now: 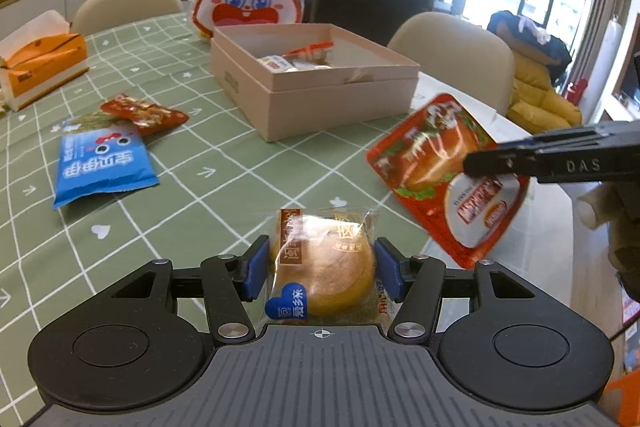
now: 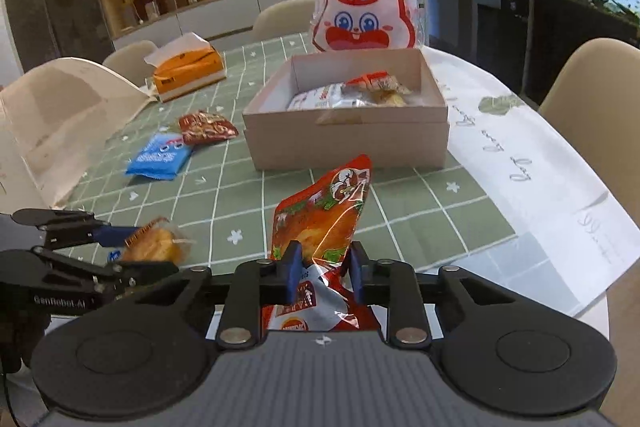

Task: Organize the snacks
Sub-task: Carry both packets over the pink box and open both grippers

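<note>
Two grips — left fingers (image 1: 320, 269) clamp round pastry (image 1: 324, 267) (glossy wrap); right fingers (image 2: 325, 269) pinch crinkly foil pouch (image 2: 320, 223).

"DAS" on right gripper (image 1: 500, 163); "GenRobot.AI" on left gripper (image 2: 116, 247); snack print unreadable

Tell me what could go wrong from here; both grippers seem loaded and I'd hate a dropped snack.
1. The right gripper pinches the red pouch only at its crumpled lower end; the rest stands free, so it could swing or slip.
2. The left gripper holds the wrapped pastry by its slick film, which may slide.
3. The box already holds packets; two loaded grippers arriving together could collide.
</note>
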`<control>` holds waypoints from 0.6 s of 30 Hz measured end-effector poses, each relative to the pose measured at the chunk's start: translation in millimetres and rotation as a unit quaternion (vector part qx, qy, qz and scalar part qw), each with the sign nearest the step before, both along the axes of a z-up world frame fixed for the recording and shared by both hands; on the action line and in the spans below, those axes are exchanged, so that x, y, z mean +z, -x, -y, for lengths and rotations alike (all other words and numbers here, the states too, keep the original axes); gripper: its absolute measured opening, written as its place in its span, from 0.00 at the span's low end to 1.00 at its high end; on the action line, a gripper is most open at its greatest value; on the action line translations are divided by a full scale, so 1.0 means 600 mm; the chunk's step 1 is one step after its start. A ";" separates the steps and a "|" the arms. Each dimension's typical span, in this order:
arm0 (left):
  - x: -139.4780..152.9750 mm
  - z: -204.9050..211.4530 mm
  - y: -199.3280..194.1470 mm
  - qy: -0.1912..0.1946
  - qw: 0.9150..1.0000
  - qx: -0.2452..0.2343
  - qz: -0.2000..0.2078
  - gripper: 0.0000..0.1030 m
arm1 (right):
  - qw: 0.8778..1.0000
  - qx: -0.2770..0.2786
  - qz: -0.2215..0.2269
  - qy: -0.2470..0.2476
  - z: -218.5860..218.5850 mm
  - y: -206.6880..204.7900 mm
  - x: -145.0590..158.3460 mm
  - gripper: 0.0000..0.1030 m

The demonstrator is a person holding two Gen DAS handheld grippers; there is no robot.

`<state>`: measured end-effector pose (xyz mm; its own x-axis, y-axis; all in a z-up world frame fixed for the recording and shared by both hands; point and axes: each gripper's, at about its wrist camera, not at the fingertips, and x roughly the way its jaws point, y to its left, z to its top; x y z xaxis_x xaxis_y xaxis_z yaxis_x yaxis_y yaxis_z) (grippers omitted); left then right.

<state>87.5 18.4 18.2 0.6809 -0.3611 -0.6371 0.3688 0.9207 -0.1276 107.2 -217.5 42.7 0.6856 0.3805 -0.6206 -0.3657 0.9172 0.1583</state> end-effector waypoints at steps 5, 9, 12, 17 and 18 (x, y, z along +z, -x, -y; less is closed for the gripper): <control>0.031 0.013 -0.001 0.016 1.000 -0.005 0.003 0.60 | 1.000 0.010 0.025 0.004 0.005 0.002 0.032 0.20; 0.056 0.025 -0.013 0.022 1.000 -0.001 0.019 0.60 | 0.998 0.010 0.054 0.011 0.013 0.002 0.066 0.19; 0.082 0.024 -0.029 0.045 0.999 0.004 0.025 0.60 | 0.997 0.007 0.077 0.015 0.021 -0.001 0.096 0.19; 0.183 0.016 -0.070 0.094 0.990 0.028 0.105 0.60 | 0.989 -0.010 0.146 0.008 0.033 -0.031 0.202 0.19; 0.206 0.016 -0.090 0.108 0.987 0.030 0.116 0.60 | 0.988 -0.012 0.155 0.004 0.032 -0.045 0.225 0.19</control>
